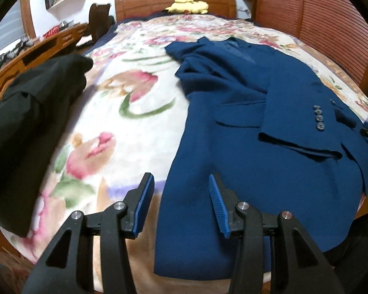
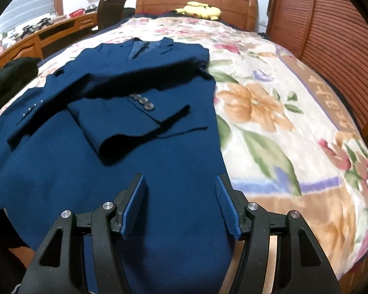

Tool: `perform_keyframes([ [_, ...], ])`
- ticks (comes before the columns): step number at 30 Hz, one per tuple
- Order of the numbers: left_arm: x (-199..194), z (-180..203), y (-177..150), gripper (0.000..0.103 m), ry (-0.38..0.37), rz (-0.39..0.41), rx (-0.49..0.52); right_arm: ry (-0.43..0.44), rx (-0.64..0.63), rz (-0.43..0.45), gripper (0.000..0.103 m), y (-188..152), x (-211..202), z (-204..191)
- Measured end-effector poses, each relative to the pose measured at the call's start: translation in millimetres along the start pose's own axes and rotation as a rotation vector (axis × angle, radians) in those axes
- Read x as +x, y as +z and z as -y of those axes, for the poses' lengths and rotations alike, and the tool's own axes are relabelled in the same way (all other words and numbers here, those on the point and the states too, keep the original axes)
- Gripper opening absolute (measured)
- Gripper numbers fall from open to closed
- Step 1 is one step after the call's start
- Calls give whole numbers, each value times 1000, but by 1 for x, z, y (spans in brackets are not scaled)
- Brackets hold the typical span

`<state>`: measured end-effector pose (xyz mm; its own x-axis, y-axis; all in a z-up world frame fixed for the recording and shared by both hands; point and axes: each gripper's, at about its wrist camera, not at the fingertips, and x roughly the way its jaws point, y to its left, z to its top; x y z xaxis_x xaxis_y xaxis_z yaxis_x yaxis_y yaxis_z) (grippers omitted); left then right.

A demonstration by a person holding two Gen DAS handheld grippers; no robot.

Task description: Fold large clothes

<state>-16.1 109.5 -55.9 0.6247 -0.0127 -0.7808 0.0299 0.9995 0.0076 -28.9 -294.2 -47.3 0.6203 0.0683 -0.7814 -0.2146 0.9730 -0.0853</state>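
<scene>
Left wrist view: a navy blazer [image 1: 269, 132] lies front-up on a floral blanket [image 1: 125, 112] covering the bed, collar toward the headboard [image 1: 174, 2], both sleeves crossed over its chest. The left gripper [image 1: 180, 199] hovers above the blazer's near hem with fingers spread and empty; a black garment [image 1: 29, 127] sits apart at the bed's left side. In the right wrist view, the right gripper [image 2: 180, 199] is likewise released, poised over the hem near the blazer's right edge. The next fold likely brings hem to collar: each gripper should pinch a hem corner cleanly, lift together and level, and lay it over without dragging the sleeves askew.
</scene>
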Motion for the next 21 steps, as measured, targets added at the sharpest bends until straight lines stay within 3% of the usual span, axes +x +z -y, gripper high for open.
perform_keyframes([
  [7,9,-2,-7,45,19,-34,-8,-37,16,-39,69,-9,3,11],
  [11,4,0,-10,43,-28,-47,-13,-41,23,-50,71,-14,0,15],
  [13,-2,2,-10,22,-48,-50,-8,-41,5,-62,72,-14,-1,13],
  [15,-9,4,-10,10,-81,-42,-3,-37,-6,-76,72,-14,-2,10],
  [21,-38,22,-11,1,-83,29,73,4,-64,-92,72,-18,-6,9],
])
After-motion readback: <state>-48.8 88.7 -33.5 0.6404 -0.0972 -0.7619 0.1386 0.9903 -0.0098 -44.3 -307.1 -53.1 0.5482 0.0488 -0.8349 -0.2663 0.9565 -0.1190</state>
